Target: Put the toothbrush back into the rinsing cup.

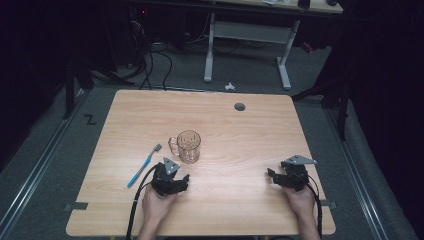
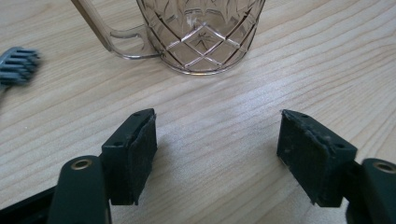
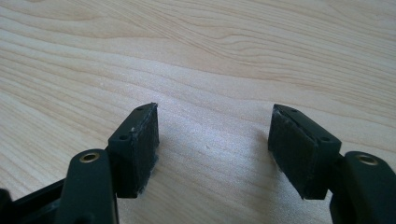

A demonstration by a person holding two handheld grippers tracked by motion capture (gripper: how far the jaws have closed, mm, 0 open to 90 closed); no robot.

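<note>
Left gripper (image 1: 181, 179) – jaws apart, nothing held | glass mug (image 1: 188, 146) near, 12 o'clock | toothbrush (image 1: 144, 165) 9 o'clock | right gripper (image 1: 272, 176) – jaws apart, bare table (image 1: 240, 135)

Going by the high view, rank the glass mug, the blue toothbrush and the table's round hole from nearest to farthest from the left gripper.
1. Glass mug, just ahead of the left gripper.
2. Blue toothbrush, off to its left.
3. Round hole, near the table's far edge.
</note>
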